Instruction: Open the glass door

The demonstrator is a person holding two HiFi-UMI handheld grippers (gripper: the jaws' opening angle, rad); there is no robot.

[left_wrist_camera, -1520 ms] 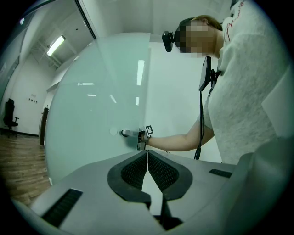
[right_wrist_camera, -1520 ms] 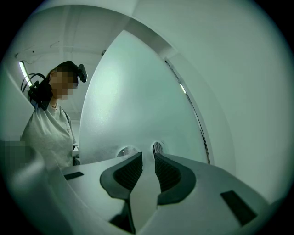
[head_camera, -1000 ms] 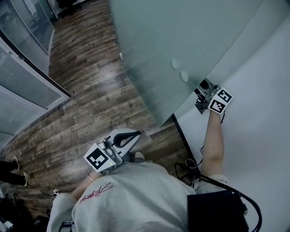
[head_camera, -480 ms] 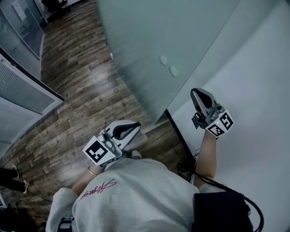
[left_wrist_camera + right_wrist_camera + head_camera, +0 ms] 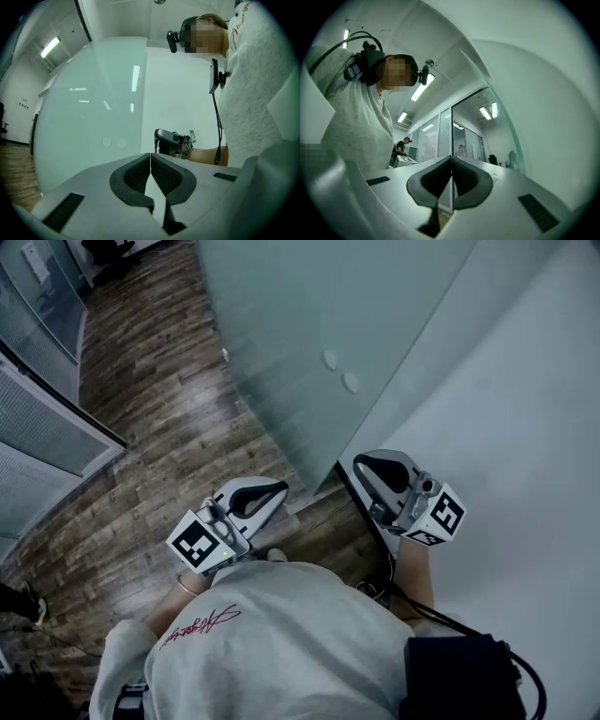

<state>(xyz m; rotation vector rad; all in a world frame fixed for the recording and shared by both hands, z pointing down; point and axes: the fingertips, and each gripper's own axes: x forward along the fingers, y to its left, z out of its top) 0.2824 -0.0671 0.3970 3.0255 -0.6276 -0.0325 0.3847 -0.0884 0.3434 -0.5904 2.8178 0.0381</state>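
Note:
The frosted glass door [image 5: 309,324] fills the top middle of the head view, with two round fittings [image 5: 340,371] near its free edge. My right gripper [image 5: 360,465] hangs shut and empty below that edge, apart from the glass, next to the white wall [image 5: 516,427]. My left gripper [image 5: 279,487] is also shut and empty, held close to my body and short of the door's lower corner. In the left gripper view the shut left gripper [image 5: 150,154] points at the door [image 5: 89,117], with the right gripper [image 5: 171,141] beyond it. In the right gripper view the shut right gripper [image 5: 451,158] points past the door's edge [image 5: 506,122] into a corridor.
Dark wood floor [image 5: 159,427] spreads left of the door. Glass partitions with blinds [image 5: 42,418] line the far left. Cables [image 5: 380,589] lie at the wall's base by my right side. In the right gripper view a person [image 5: 401,147] stands far down the corridor.
My right gripper has come away from the door's edge by the fittings and drawn back and down toward my body. The left gripper has barely moved.

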